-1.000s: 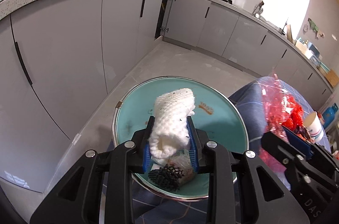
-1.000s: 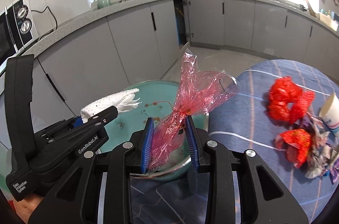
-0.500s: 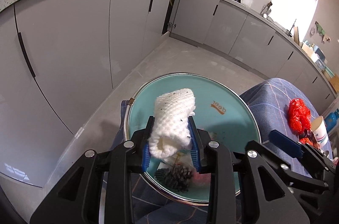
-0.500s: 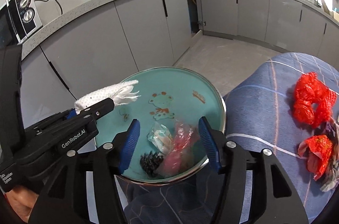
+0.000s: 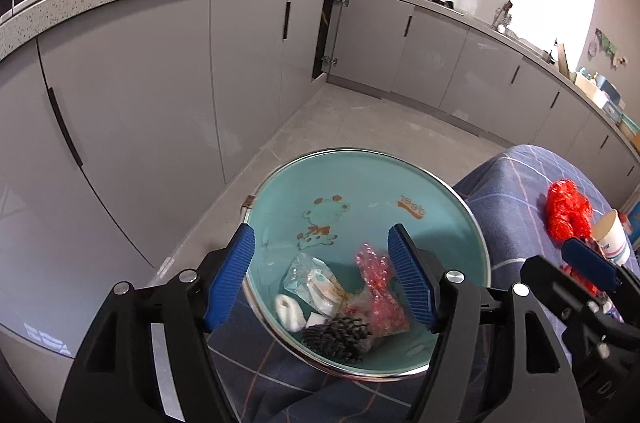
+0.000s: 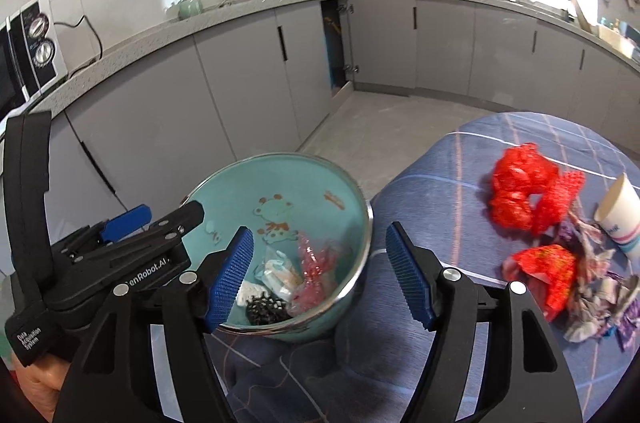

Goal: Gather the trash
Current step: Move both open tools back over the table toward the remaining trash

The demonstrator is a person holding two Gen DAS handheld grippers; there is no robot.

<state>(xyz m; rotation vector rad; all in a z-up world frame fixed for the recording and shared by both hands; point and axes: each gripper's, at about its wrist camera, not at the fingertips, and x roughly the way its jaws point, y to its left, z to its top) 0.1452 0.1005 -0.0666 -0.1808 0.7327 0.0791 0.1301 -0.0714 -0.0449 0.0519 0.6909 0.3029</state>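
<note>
Trash [image 6: 540,263], crumpled red wrappers and paper, lies lower right on the surface [image 6: 440,163]: light, soft, crushable, best pinched mid-bunch. Both hand-held grippers, left [image 5: 322,273] and right [image 6: 320,273], have just been opening, empty.

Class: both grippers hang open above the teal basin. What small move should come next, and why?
Probably swing the right gripper toward the red crumpled wrapper on the blue cloth. Both its jaws and the left gripper's have just opened empty, their pieces lie in the basin, and trash remains outside.
</note>
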